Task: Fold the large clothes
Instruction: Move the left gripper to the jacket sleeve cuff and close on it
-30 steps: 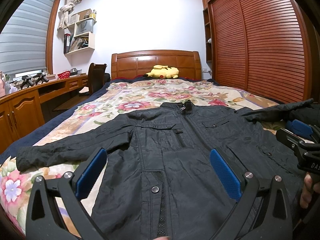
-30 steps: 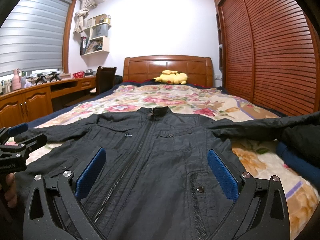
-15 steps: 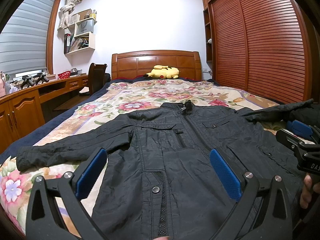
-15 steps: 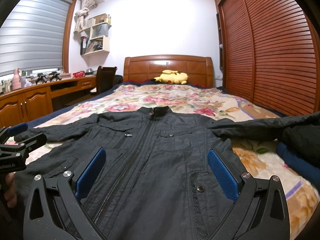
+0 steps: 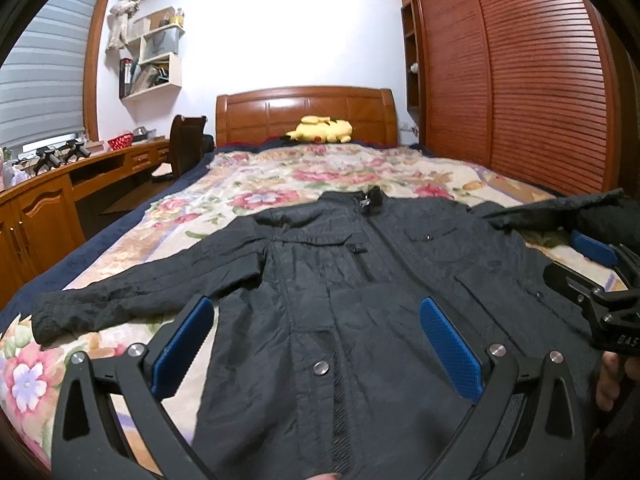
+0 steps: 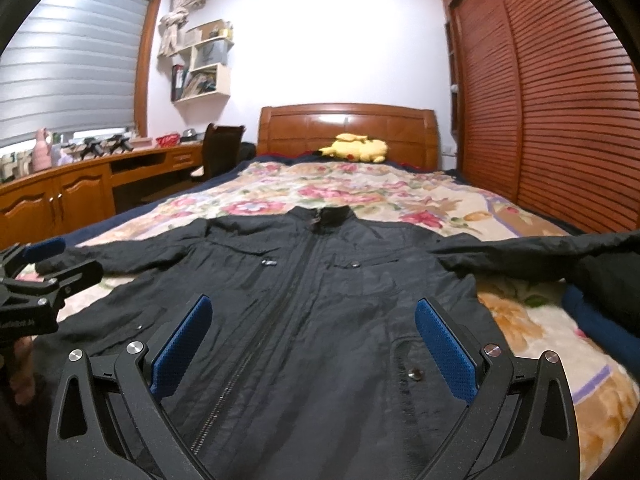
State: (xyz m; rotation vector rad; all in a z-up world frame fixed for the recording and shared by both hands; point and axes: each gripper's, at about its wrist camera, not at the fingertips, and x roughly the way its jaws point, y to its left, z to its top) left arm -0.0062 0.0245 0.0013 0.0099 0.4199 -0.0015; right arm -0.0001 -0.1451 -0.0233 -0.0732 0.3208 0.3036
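We hold the left gripper (image 5: 316, 346) and right gripper (image 6: 314, 344), jaws spread and empty, above a black zipped jacket (image 5: 360, 292) lying flat on the floral bedspread (image 5: 280, 176); its slippery shell could slide from a shallow pinch

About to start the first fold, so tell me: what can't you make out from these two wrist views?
- Jacket hem: cut off by the bottom edge and the left tool, left wrist view.
- Its far sleeve end: merges with dark fabric at the frame's right edge, right wrist view.
- Wall shelf contents: too small.
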